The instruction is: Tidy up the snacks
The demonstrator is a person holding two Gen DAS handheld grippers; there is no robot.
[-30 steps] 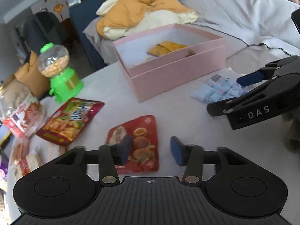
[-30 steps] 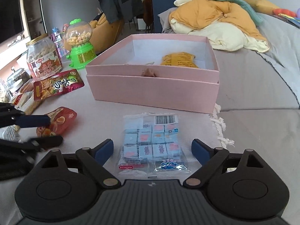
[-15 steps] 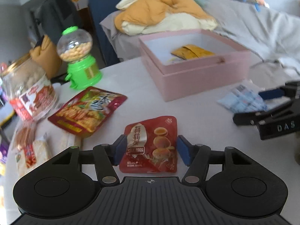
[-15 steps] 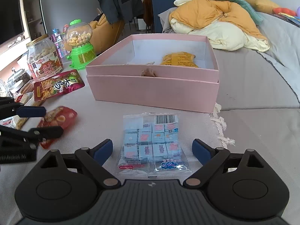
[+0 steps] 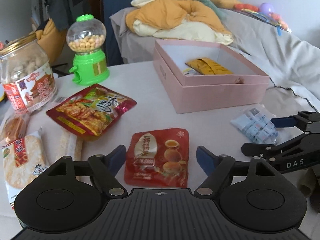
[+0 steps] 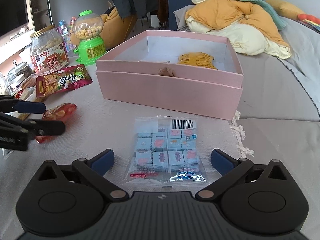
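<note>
A small red snack packet (image 5: pixel 158 157) lies flat on the table between the open fingers of my left gripper (image 5: pixel 161 159); it also shows in the right wrist view (image 6: pixel 57 118). A clear bag of blue wrapped candies (image 6: pixel 166 150) lies between the open fingers of my right gripper (image 6: pixel 162 160); it also shows in the left wrist view (image 5: pixel 255 125). An open pink box (image 6: pixel 170 92) stands just behind the bag and holds a yellow packet (image 6: pixel 197 60). Neither gripper touches its packet.
A large red chip bag (image 5: pixel 92 110), a peanut jar (image 5: pixel 26 78), a green candy dispenser (image 5: pixel 88 52) and rice cracker packs (image 5: pixel 22 158) sit at the left. A bed with piled orange and cream bedding (image 6: pixel 236 16) lies behind the box.
My left gripper has swung left and centred on the red packet, and its fingers have opened wider around it. The right gripper and the candy bag have barely moved.
</note>
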